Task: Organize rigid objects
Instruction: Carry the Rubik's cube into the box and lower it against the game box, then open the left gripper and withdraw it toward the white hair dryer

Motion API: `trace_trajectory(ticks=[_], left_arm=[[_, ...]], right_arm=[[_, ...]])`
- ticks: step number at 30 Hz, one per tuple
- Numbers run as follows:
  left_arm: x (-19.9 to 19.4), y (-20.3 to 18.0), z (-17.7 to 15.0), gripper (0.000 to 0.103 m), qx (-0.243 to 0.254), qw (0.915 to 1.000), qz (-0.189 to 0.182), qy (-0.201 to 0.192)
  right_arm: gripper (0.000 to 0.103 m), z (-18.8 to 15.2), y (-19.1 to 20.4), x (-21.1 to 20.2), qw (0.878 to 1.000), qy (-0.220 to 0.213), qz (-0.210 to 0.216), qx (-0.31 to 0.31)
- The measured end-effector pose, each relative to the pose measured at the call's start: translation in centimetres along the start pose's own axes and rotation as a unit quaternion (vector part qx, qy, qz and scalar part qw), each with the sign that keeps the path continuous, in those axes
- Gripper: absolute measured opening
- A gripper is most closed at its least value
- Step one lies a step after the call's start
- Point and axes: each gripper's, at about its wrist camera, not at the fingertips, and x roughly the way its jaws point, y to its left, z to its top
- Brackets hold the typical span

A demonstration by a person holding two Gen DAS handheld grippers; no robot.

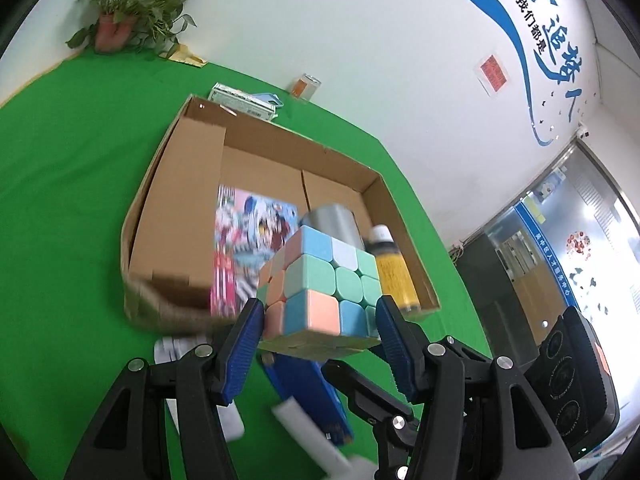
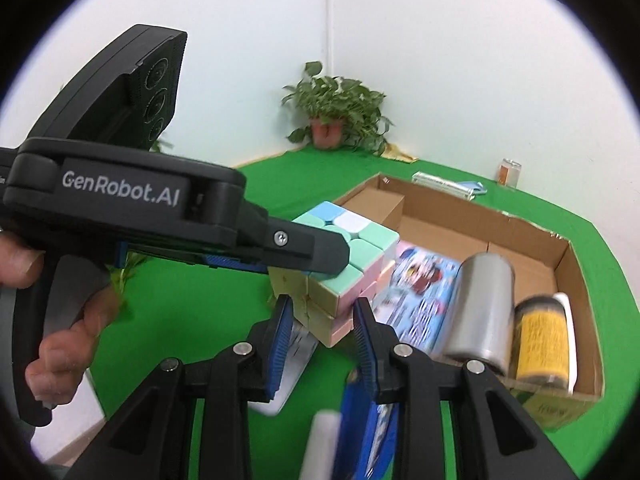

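1. Cardboard box (image 1: pixel 168 208) already holds your book (image 1: pixel 248 240), steel cup (image 1: pixel 336 224) and yellow bottle (image 1: pixel 394 276).
2. Your left gripper (image 1: pixel 320 312) clamps the pastel cube (image 1: pixel 328 280), lifted near the box's edge.
3. Your right gripper (image 2: pixel 320 316) is pinched narrow beside the cube; nothing shows between its pads.
4. Blue and white items (image 1: pixel 308 396) remain on the green cloth (image 1: pixel 80 160).

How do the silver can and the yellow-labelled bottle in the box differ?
The silver can is plain bare metal and wider; the yellow-labelled bottle is slimmer, with a printed yellow label and a white cap. Both lie on their sides, side by side at one end of the cardboard box.
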Motion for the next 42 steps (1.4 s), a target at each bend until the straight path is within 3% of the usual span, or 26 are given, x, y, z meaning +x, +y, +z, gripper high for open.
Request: trace_trajectory(ticks=[7,16,21,28,30,35,42], left_arm=[[5.2,2.0,3.7,0.055,-0.001,0.9993,0.014,0.035],[10.1,5.0,2.4,0.054,-0.011,0.9957,0.040,0.083],[9.3,5.0,1.7,0.053,-0.008,0.9955,0.035,0.087],[7.6,5.2,2.1,0.053,-0.010,0.9975,0.029,0.064],[8.2,5.4,2.0,0.044,-0.010,0.9970,0.033,0.069],[8.2,6.5,1.8,0.033,-0.027,0.9967,0.042,0.064],[7.9,6.8,1.6,0.033,-0.039,0.9964,0.037,0.065]], right_arm=[[0.030,1.0,-2.8,4.4,0.999,0.027,0.006,0.022],[0.028,-1.0,-4.5,8.9,0.994,0.095,0.026,0.045],[0.028,-1.0,-4.8,9.2,0.992,0.109,0.042,0.050],[0.031,-1.7,-5.3,8.6,0.989,0.113,0.073,0.058],[0.030,-1.7,-5.2,9.1,0.987,0.111,0.093,0.065],[0.030,-1.7,-4.8,9.3,0.988,0.106,0.093,0.063],[0.031,-1.8,-4.4,8.7,0.989,0.111,0.078,0.058]])
